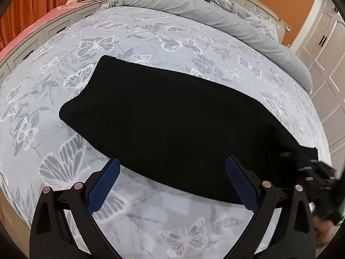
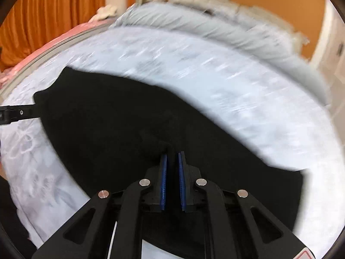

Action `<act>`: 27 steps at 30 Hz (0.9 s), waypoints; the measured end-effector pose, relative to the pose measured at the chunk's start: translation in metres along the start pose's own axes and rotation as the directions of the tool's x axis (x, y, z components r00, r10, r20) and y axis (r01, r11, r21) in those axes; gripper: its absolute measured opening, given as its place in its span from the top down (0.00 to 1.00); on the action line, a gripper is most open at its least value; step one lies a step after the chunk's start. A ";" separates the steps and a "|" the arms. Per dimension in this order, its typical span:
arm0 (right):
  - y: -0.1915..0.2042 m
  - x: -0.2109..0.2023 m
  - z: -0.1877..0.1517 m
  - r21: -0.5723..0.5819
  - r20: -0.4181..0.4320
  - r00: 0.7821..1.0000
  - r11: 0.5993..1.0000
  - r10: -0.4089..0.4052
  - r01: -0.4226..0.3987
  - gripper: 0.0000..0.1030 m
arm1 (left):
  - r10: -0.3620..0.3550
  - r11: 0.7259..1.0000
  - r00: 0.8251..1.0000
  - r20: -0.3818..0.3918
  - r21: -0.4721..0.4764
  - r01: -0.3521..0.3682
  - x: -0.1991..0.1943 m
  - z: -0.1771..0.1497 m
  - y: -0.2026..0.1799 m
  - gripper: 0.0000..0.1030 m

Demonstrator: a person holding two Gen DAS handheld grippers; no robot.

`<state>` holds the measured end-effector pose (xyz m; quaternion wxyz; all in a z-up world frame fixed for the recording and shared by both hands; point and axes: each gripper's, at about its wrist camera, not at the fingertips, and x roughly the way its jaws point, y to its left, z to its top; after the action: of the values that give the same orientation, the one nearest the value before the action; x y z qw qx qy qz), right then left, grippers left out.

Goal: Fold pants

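Pants [image 1: 172, 125] black, flat, folded lengthwise

Left wrist camera low over the bed [image 1: 151, 32], facing twelve o'clock to the headboard, right wrist camera closer, same heading, both sharing the black pants [image 1: 172, 118].

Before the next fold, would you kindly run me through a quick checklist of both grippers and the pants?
1. Right gripper shut on the black fabric pants: ok.
2. Left gripper gripping the pants: not ok, fingers wide open.
3. Pants lying flat on the grey butterfly-print bedspread: ok in the left wrist view.
4. Right wrist view sharp: not ok, motion-blurred.
5. How many layers the right gripper holds: cannot tell.
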<state>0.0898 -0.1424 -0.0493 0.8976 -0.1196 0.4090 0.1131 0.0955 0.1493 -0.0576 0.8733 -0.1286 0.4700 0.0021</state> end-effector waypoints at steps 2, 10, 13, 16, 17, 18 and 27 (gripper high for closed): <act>-0.029 -0.020 -0.011 0.025 0.014 1.000 1.000 -0.014 0.014 0.91 | -0.005 1.000 1.000 0.005 -0.006 0.005 -0.001 0.001 0.001 0.07; 0.003 0.014 -0.031 -0.071 -0.055 0.994 0.993 0.093 -0.097 0.89 | -0.017 1.000 1.000 -0.013 0.025 0.018 0.004 -0.002 -0.020 0.07; 0.030 0.029 -0.035 -0.160 -0.095 0.994 0.984 0.061 -0.076 0.82 | -0.014 0.999 1.000 -0.013 0.038 0.015 0.005 -0.004 -0.028 0.07; 0.041 0.024 -0.034 -0.210 -0.071 0.997 0.977 0.015 -0.030 0.68 | -0.011 0.999 1.000 -0.005 0.040 0.011 0.005 -0.003 -0.028 0.07; 0.041 0.022 -0.033 -0.201 -0.061 0.998 0.979 0.031 -0.043 0.56 | -0.009 0.999 1.000 -0.004 0.041 0.009 0.005 -0.003 -0.028 0.07; 0.041 0.021 -0.033 -0.197 -0.051 0.998 0.979 0.042 -0.052 0.35 | -0.008 0.999 1.000 -0.004 0.040 0.009 0.006 -0.003 -0.026 0.07; 0.063 0.030 -0.033 -0.263 -0.055 0.998 0.964 0.031 -0.045 0.59 | -0.013 1.000 1.000 0.004 0.011 0.013 -0.001 0.000 -0.008 0.07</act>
<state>0.0668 -0.0901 -0.1002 0.8607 -0.2329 0.4152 0.1805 0.0966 0.1419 -0.0551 0.8748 -0.1269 0.4675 -0.0057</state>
